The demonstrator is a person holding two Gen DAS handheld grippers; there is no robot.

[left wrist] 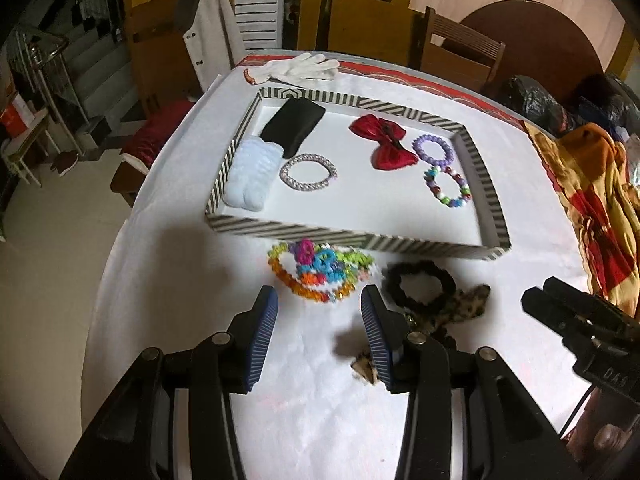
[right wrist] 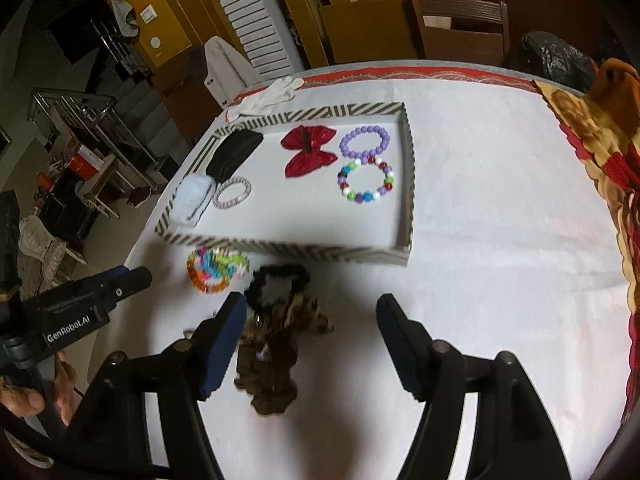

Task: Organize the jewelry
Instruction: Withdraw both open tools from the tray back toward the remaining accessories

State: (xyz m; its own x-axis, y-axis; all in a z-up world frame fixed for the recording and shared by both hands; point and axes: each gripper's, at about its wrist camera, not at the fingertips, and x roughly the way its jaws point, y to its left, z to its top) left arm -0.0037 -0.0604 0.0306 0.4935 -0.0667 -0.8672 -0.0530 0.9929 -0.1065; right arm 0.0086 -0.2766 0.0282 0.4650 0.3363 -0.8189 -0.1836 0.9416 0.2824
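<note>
A striped tray (left wrist: 320,236) (right wrist: 280,247) lies on the white tablecloth, holding a red bow (left wrist: 382,140) (right wrist: 308,150), a purple bead bracelet (left wrist: 434,150) (right wrist: 364,142), a multicoloured bead bracelet (left wrist: 448,186) (right wrist: 366,182), a silver chain bracelet (left wrist: 308,171) (right wrist: 232,192), a black pouch (left wrist: 292,126) and a white cloth roll (left wrist: 250,178). In front of the tray lie a colourful pile of clips and beads (left wrist: 320,270) (right wrist: 216,268), a black fuzzy scrunchie (left wrist: 418,284) (right wrist: 276,280) and a leopard-print scrunchie (left wrist: 460,308) (right wrist: 276,352). My left gripper (left wrist: 318,334) is open just short of the colourful pile. My right gripper (right wrist: 312,344) is open, the leopard scrunchie lying loose between its fingers.
A white glove (left wrist: 300,66) lies behind the tray. A patterned orange and red cloth (left wrist: 592,200) (right wrist: 600,152) covers the table's right side. Chairs (left wrist: 460,52) and black bags (left wrist: 536,100) stand beyond the far edge. The table's left edge drops to the floor.
</note>
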